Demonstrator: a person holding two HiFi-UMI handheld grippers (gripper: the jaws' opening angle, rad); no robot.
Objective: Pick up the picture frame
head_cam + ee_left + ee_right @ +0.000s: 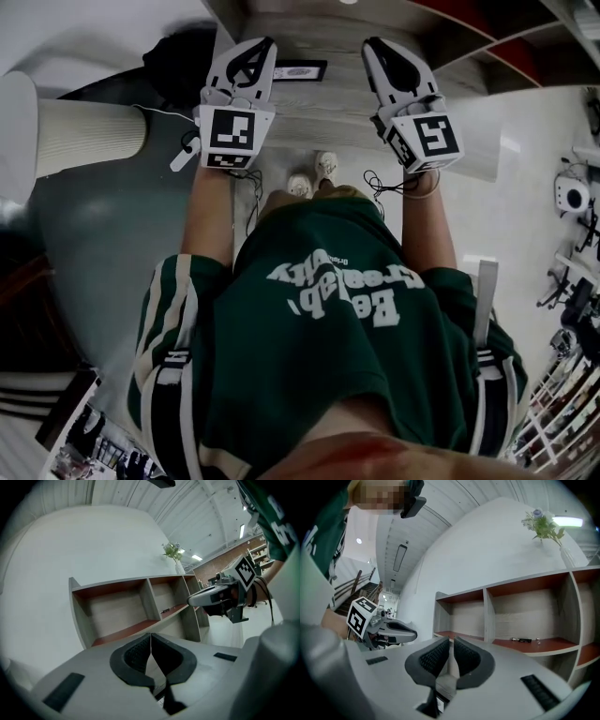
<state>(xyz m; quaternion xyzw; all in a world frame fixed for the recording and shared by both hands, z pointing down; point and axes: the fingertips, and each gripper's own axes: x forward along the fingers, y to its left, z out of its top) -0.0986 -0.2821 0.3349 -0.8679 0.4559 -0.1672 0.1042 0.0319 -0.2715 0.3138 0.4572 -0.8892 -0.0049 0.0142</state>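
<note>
Fingers of the left gripper were pressed together on nothing; those of the right gripper stood barely parted, likewise empty. Task judged at its outset: the picture frame lay untouched on the shelf top, upper centre of the head view, between the two grippers. Approach, grasp and lift remained.

left hand-held gripper: jaws together | right hand-held gripper: jaws barely apart | both pointing forward
</note>
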